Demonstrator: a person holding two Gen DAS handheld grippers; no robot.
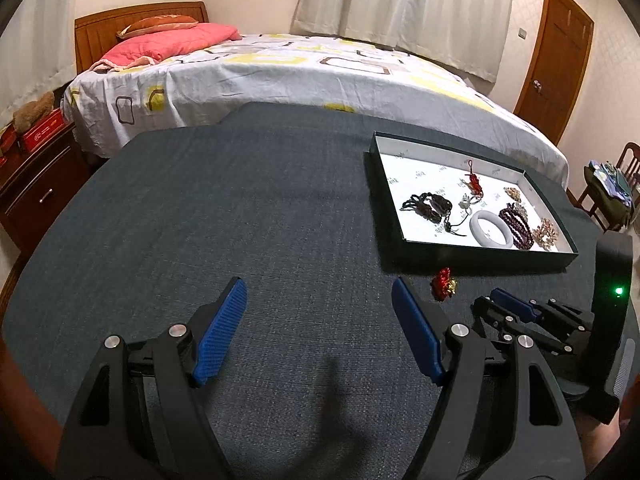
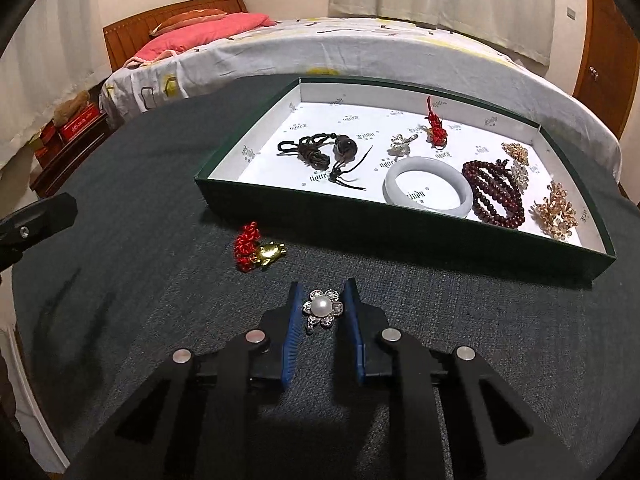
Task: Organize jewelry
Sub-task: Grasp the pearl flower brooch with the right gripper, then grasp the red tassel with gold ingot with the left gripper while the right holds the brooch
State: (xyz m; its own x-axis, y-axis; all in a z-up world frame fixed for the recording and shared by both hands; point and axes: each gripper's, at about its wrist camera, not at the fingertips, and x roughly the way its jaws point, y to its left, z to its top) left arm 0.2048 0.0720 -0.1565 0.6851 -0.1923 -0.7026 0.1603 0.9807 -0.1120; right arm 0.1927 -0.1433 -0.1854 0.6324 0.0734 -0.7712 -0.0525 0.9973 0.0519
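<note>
The right gripper [image 2: 322, 312] is clamped on a pearl flower brooch [image 2: 322, 309] just in front of the green tray [image 2: 400, 232]. The left gripper [image 1: 320, 320], farther left of the tray, stands open and empty.

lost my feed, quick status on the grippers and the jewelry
Right gripper closed around pearl flower brooch on the cloth. Left gripper open, empty. Red-knot gold charm still outside green tray. Path clear.

A glossy pearl-and-rhinestone flower brooch [image 2: 322, 309] lies on the bench's rough, matt dark-grey woven cloth [image 2: 160, 240], between ribbed blue plastic pads [image 2: 291, 344]. Farther off, a smooth, pale, polished stone bangle [image 2: 427, 186] rests on printed white paper [image 2: 360, 120].
</note>
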